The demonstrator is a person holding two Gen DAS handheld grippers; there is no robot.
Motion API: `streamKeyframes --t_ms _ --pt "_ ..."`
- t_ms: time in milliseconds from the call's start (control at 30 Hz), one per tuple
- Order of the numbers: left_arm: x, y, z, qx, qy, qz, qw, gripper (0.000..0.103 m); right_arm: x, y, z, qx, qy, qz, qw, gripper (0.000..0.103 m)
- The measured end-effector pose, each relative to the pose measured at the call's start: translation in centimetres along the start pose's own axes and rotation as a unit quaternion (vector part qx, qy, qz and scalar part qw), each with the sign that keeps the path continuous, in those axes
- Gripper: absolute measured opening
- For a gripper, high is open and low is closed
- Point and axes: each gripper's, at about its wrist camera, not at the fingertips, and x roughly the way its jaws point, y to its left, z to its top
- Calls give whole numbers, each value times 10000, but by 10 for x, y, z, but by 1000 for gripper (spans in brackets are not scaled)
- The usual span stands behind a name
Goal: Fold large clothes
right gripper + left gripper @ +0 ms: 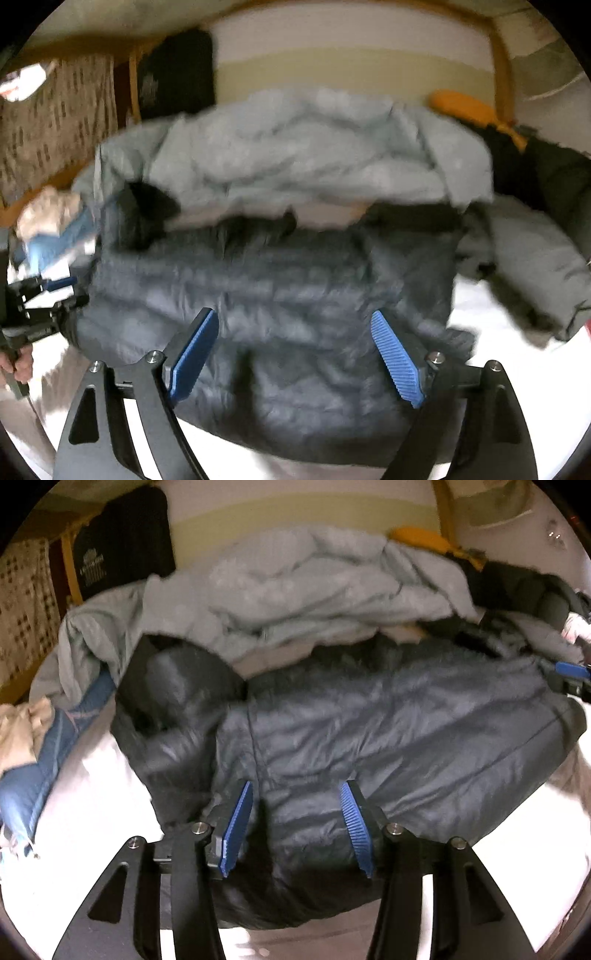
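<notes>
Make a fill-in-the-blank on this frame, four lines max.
1. The dark puffer jacket lies on a ___ sheet.
2. Behind the jacket is a pale ___ quilt.
3. The pads on the right tongs are ___ in colour.
4. Both the left tongs and the right tongs have jaws that stand ___, with nothing pinched.

Missing words: white; blue; blue; open

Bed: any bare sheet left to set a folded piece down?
Bare white sheet left of the dark puffer jacket, and a patch at its right. Behind it is crowded: light blue quilt and piled clothes.
</notes>
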Motion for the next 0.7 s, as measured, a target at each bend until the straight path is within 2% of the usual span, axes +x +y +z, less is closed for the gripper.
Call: streamKeyframes --t_ms 67,133,233,300,367,467,700 --pt "11 -3 -6 -17 239 117 9996 51 18 8 -8 -185 334 -216 9990 86" --pt "22 -2 -11 -35 432 231 9988 57 35 11 -17 -305 644 -406 9966 86" --pt "36 -1 -17 -77 583 268 9979 63 56 6 -27 -126 1030 -324 9941 89" --pt "44 -1 -20 -172 667 251 9973 64 67 0 -32 99 1232 -199 9921 90" --pt "47 -5 -20 -93 669 360 9971 64 76 -5 -35 212 1334 -91 9908 92" --pt "47 -9 -21 5 648 492 9967 64 85 -6 -39 130 1385 -147 9902 96" --pt "44 -7 -21 -77 621 383 9973 64 87 -1 -40 28 1429 -249 9894 96"
